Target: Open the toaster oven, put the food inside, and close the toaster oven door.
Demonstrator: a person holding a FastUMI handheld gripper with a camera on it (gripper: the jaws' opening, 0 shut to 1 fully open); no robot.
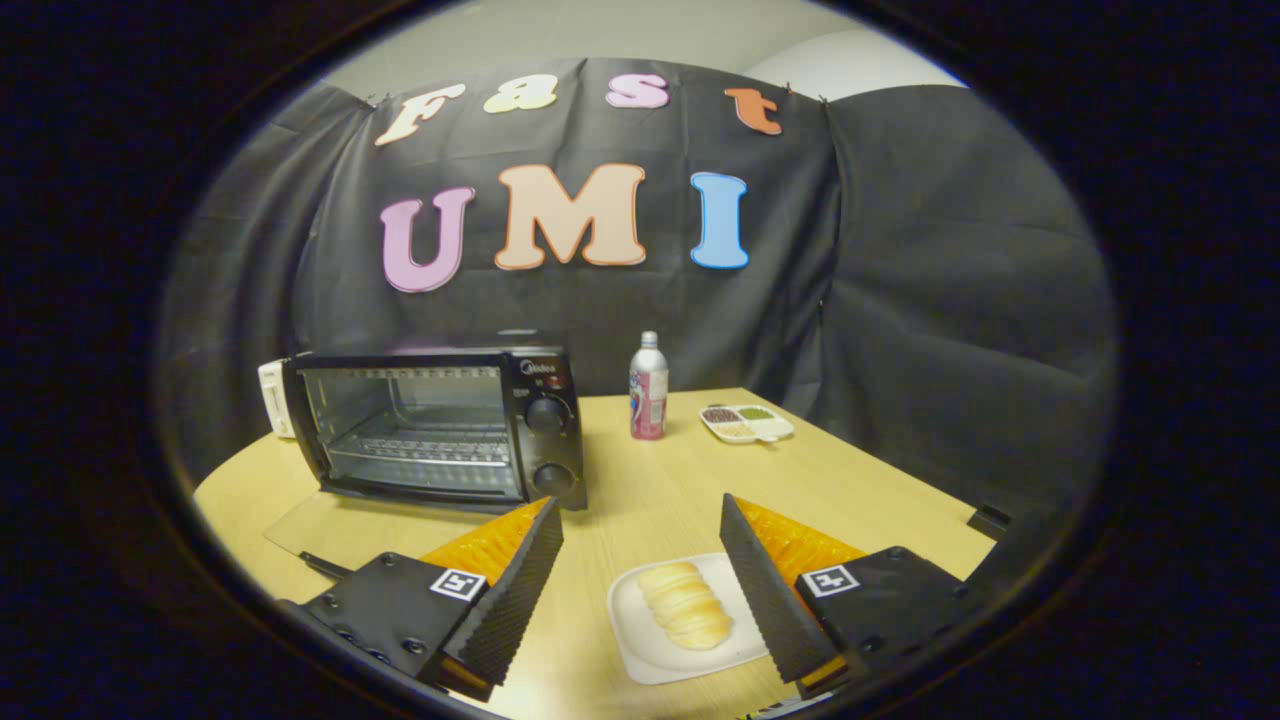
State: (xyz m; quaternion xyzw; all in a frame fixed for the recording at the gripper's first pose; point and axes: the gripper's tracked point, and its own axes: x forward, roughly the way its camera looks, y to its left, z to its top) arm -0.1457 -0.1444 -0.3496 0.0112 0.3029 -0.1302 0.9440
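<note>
A pale wooden table [640, 500] stands in a booth hung with black cloth [900, 300], a strip of light wall showing above the cloth.

Nearest, the gripper [640, 520] hangs over the table's front part with its fingers spread wide apart, holding nothing. A square marker sits on each finger block.

Between the fingers, closer to the right one, lies a white plate [640, 640] on the table, and on it a pale, ridged bread roll [688, 604]. The plate's right edge is hidden behind the right finger; whether they touch cannot be told.

Beyond the left finger stands the oven [440, 425], black, with its glass door [330, 528] swung down flat onto the table in front of it. The cavity is open, with a wire rack [425, 448] visible inside. Two knobs [548, 415] sit one above the other on its right panel. A white object [272, 398] peeks out behind the oven's left side; what it is cannot be told.

Farther back, to the right of the oven and apart from it, a bottle [648, 400] stands upright. Just to its right lies a small white divided dish [747, 423] with dark, green and pale contents in its compartments.
</note>
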